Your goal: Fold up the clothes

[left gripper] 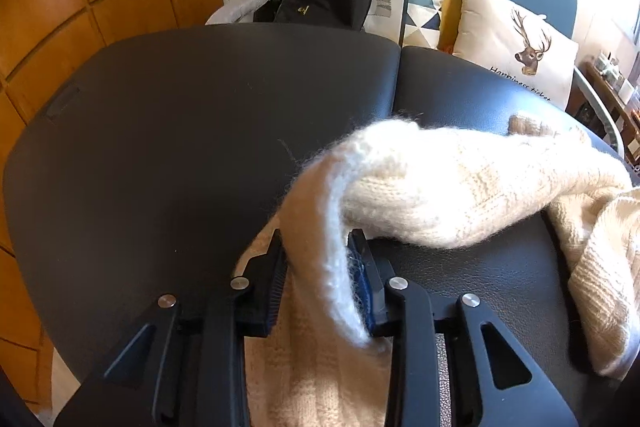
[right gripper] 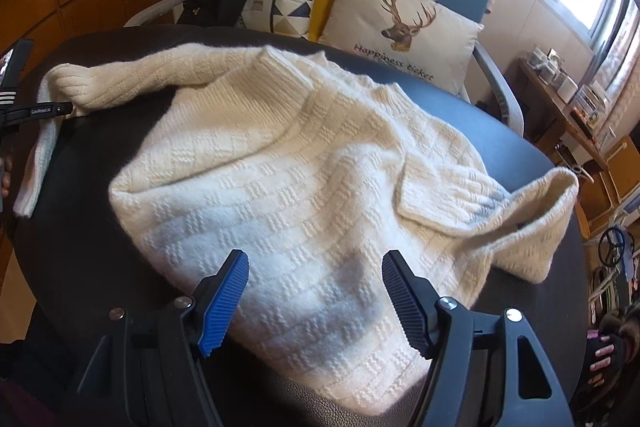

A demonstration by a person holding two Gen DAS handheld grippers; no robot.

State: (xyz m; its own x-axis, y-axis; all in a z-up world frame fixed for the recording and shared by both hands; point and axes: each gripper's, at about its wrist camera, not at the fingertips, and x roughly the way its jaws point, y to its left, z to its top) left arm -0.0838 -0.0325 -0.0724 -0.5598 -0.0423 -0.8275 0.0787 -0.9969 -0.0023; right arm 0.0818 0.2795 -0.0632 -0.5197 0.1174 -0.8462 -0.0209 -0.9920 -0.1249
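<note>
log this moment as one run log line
task: fold clothes | left tool: shut on sweater sleeve | right tool: open above sweater body, holding nothing | surface: black table

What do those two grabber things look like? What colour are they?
Both are black plastic with shiny silver screws. The right gripper has one bright blue ridged pad and one dark ridged pad. The left gripper has dark ribbed pads with blue edging.

Tabletop (right gripper: 100, 267): dark leather-look surface, rounded edge, 1 seam running near to far. Carries 1 cream knit sweater (right gripper: 288, 187), rumpled, spread across centre and right; 1 sleeve (right gripper: 120, 83) extends to the far left.
</note>
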